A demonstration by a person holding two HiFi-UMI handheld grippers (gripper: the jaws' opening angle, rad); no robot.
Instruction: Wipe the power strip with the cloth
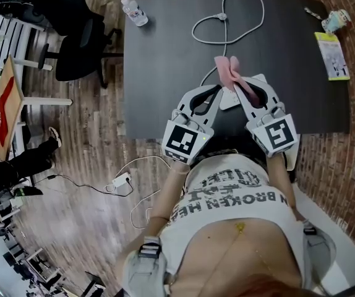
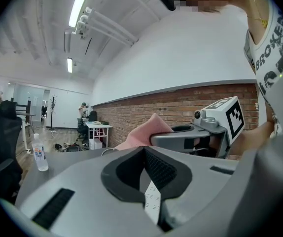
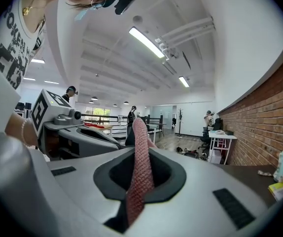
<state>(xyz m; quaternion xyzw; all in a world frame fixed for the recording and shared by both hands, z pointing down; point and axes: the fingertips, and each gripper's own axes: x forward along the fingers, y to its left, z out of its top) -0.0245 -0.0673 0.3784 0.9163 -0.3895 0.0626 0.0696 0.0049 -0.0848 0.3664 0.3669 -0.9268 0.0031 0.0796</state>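
Open room: the dark bench (image 1: 165,60) is mostly bare to the left and in the far middle. Its near edge runs right under both tools, so there is little margin toward the person. Its left edge drops to wood floor, where an office chair (image 1: 81,48) stands close by. A brick surface borders the right side.

Obstacles: a water bottle (image 1: 134,11) stands at the far left corner and a yellow leaflet (image 1: 332,55) lies at the far right edge. A white cable (image 1: 226,36) loops across the far middle.

The power strip (image 1: 228,99) is white and lies near the bench's near edge, between the two tools and partly covered by them.

The right gripper (image 1: 242,82) has its jaws clenched on the pink cloth (image 1: 230,72), which sticks out beyond the tips over the strip's far end. The left gripper (image 1: 214,94) has its jaws pressed together. I see a thin white sliver in the seam but cannot tell what it is.

Writing: I read "BROKEN" on the person's shirt. The bottle label and leaflet print are too small to read.
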